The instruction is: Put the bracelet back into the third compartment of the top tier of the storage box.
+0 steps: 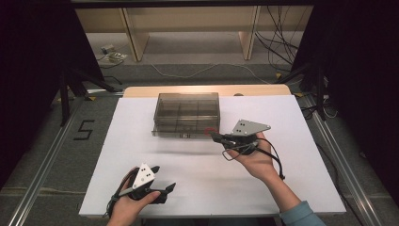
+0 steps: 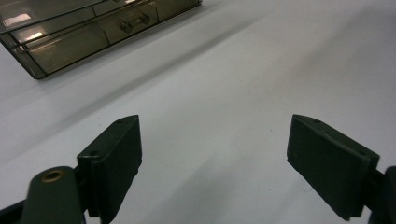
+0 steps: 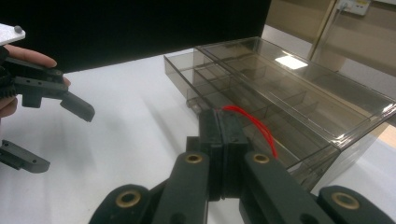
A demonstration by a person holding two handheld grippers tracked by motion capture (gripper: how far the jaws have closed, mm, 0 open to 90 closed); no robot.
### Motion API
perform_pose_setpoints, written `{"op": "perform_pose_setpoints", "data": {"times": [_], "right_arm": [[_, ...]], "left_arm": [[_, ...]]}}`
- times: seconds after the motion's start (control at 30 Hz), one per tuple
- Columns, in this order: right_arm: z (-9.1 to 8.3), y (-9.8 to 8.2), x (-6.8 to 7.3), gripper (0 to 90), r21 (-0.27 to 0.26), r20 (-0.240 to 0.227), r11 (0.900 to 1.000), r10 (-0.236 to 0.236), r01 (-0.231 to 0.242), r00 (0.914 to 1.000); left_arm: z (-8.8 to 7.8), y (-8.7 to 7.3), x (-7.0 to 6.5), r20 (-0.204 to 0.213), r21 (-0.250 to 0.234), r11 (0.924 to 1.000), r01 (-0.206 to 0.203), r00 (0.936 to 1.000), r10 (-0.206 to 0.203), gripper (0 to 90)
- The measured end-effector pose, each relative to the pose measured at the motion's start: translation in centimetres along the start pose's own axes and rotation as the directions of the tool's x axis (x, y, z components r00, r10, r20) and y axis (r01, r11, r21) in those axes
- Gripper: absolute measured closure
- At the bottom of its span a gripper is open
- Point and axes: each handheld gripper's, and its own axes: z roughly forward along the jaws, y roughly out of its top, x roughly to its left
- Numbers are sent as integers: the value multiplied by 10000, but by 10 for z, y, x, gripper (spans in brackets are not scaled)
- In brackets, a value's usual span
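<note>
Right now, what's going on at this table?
A person works with a gripper in each hand on a white table. The right gripper is shut on a thin red loop, which looks like a rubber band, and holds it at the near front edge of a smoky clear compartment box whose drawer is pulled slightly out. The left gripper sits near the table's front edge, jaws open with nothing between them, apart from the box.
</note>
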Motion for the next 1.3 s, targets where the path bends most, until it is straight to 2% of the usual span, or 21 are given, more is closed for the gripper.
{"op": "perform_pose_setpoints", "data": {"times": [1.3], "right_arm": [[10, 8, -6, 900, -56, 117, 10000, -26, 27, 9999]], "left_arm": [[0, 0, 0, 7, -26, 10000, 22, 10000, -22, 179]]}}
